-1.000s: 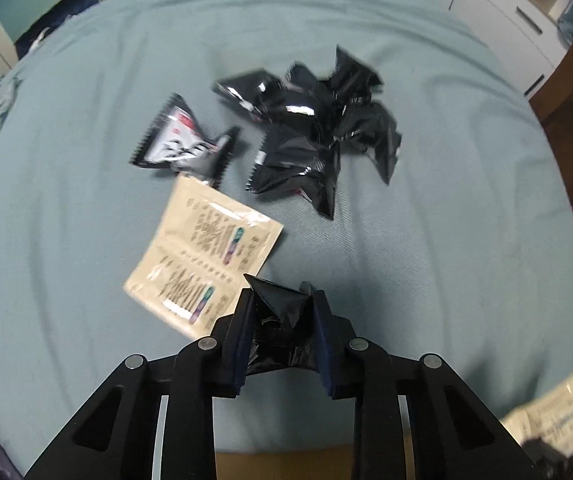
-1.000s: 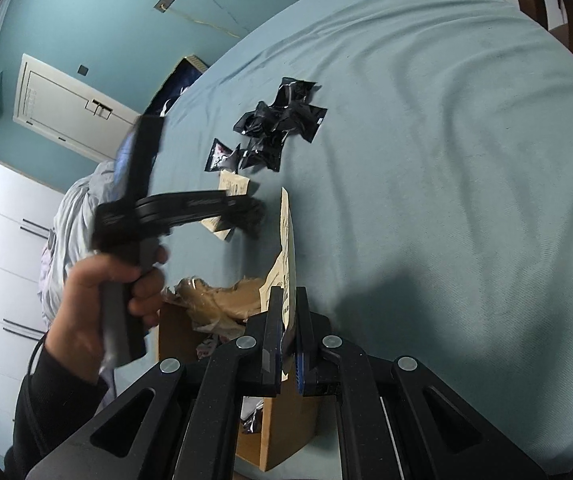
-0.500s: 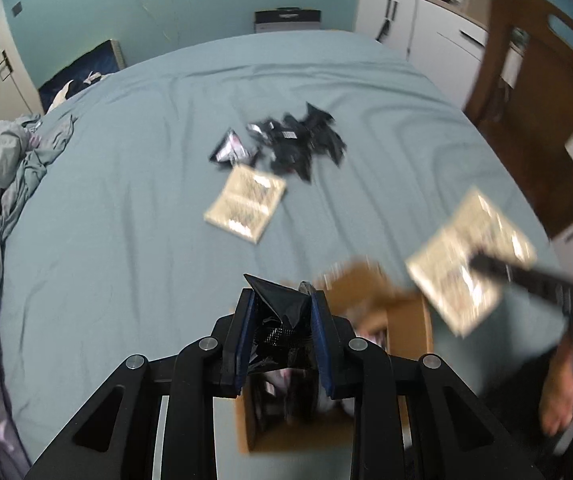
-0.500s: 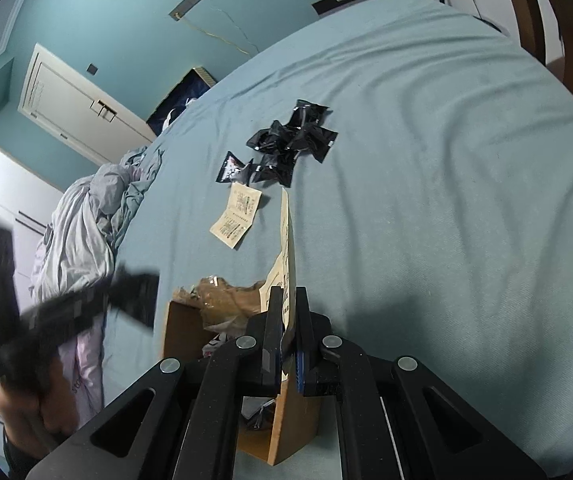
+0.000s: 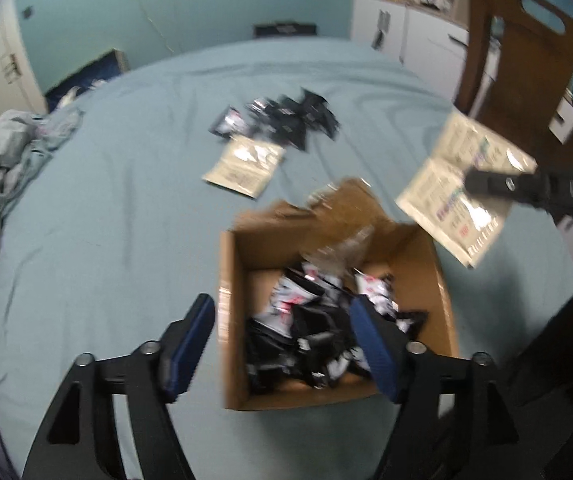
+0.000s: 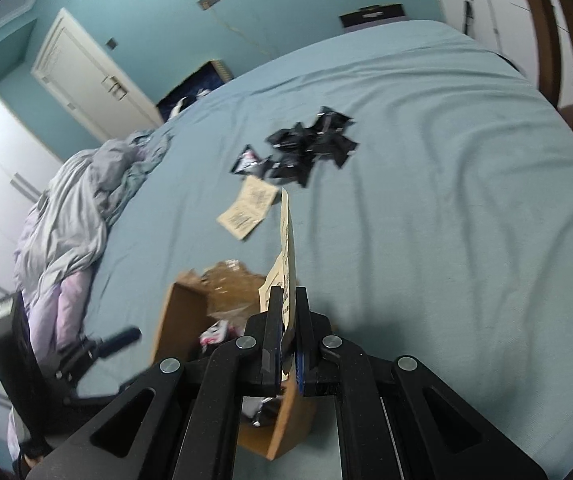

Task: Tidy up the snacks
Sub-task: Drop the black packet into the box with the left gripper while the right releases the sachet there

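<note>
While the open brown cardboard box (image 5: 338,320) stands on the blue-sheeted bed (image 5: 126,208) with a heap of black and white snack packets already lying inside it, the left gripper (image 5: 282,344) is held above its near edge with the jaws spread wide; they have just been opening, and nothing is seen clamped between them, so a drop into the box is judged to be finishing. The right gripper (image 6: 288,344) is clenched on a flat beige printed sachet (image 6: 286,264), which is held upright on edge above the box's far side. A second beige sachet (image 5: 244,166) and a loose pile of black foil packets (image 5: 286,120) are left on the sheet well beyond the box, the sachet just beside the pile. The packing step is judged to be partly done. Next, the held sachet would need to be brought over the box opening and released, and the freed left jaws would need to be carried out to the pile.
</note>
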### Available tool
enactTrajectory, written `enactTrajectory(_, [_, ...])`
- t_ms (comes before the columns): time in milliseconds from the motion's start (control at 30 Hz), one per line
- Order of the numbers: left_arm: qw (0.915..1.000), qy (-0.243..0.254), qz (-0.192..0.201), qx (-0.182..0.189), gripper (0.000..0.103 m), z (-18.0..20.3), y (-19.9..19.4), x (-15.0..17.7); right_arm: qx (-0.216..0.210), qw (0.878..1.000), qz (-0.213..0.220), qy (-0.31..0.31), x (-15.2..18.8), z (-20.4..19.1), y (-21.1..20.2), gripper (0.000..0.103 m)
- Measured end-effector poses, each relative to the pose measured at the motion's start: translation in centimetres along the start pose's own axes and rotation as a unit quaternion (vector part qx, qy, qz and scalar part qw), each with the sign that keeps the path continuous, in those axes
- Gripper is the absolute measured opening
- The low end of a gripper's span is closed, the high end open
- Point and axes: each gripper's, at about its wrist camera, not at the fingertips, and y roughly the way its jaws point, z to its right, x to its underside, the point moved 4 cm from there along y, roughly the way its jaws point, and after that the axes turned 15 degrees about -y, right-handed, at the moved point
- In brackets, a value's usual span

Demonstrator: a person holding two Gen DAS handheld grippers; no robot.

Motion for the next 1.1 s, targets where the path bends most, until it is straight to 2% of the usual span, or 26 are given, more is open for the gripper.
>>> enactTrajectory(167, [0.9986,-0.024,0.021,-0.042,0.075,-2.6,-0.3,-0.7,0.013,0.998,-0.001,-0.053,-0.1,-2.1,0.2,0.002])
enactTrajectory(300, [0.9972,-0.044,0.025,-0.055,0.075,-3.7,0.1,-1.2,0.003,0.995,-0.012,-0.101,0.0,-3.9,0.8,0.002])
enactTrajectory(500, [0.9969,-0.032,0.031,-0.065,0.075,-3.4,0.0,-1.0,0.006,0.984,-0.017,-0.179,0.3,-6.6,1.3,0.003])
enactTrajectory(633, [0.9967,-0.028,0.032,-0.069,0.075,-3.2,0.0,-0.9,0.002,0.979,-0.019,-0.204,0.6,-7.7,1.5,0.006])
enactTrajectory(733, [0.9963,-0.029,0.030,-0.075,0.076,-3.2,0.1,-0.8,-0.006,0.981,-0.030,-0.192,0.5,-7.4,1.9,0.028])
enactTrajectory(800, [0.9963,-0.031,0.030,-0.074,0.078,-3.2,0.2,-0.8,0.013,0.982,-0.026,-0.186,0.2,-7.0,1.8,0.057])
enactTrajectory(867, [0.9963,-0.031,0.029,-0.074,0.078,-3.2,0.2,-0.9,0.026,0.983,-0.013,-0.181,0.1,-7.0,1.3,0.069])
enactTrajectory(967, [0.9963,-0.028,0.029,-0.076,0.078,-3.0,0.3,-0.8,0.039,0.983,0.008,-0.179,0.0,-7.1,0.6,0.074])
enactTrajectory(1100, [0.9963,-0.022,0.028,-0.078,0.078,-2.8,0.5,-0.8,0.059,0.981,0.010,-0.185,0.4,-7.4,0.8,0.074])
